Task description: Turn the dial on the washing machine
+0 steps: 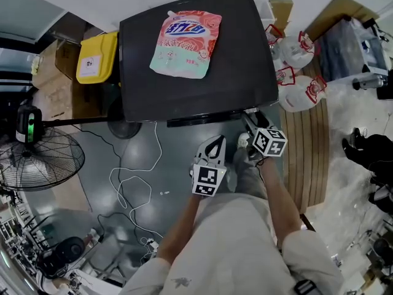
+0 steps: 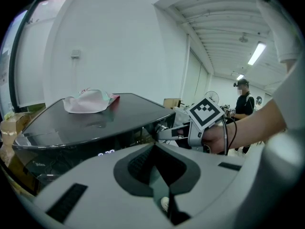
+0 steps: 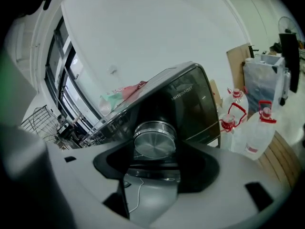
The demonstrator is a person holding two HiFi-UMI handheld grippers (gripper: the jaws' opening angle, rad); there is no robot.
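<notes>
The dark washing machine (image 1: 184,85) fills the top of the head view, with a pink and green detergent pouch (image 1: 186,43) lying on its lid. My right gripper (image 1: 250,118) reaches to the machine's front panel. In the right gripper view the round silver dial (image 3: 155,140) sits between the jaws of the right gripper (image 3: 155,151), its sides against the dark pads. The left gripper view shows the right gripper (image 2: 166,131) at the panel from the side. My left gripper (image 1: 215,145) hangs back over the floor, jaws together and holding nothing.
A yellow bin (image 1: 97,57) stands left of the machine and a floor fan (image 1: 37,158) nearer me. White cables (image 1: 132,189) trail over the grey floor. Plastic water jugs (image 1: 301,72) and a wooden pallet (image 1: 307,158) are to the right. A person (image 2: 244,99) stands far off.
</notes>
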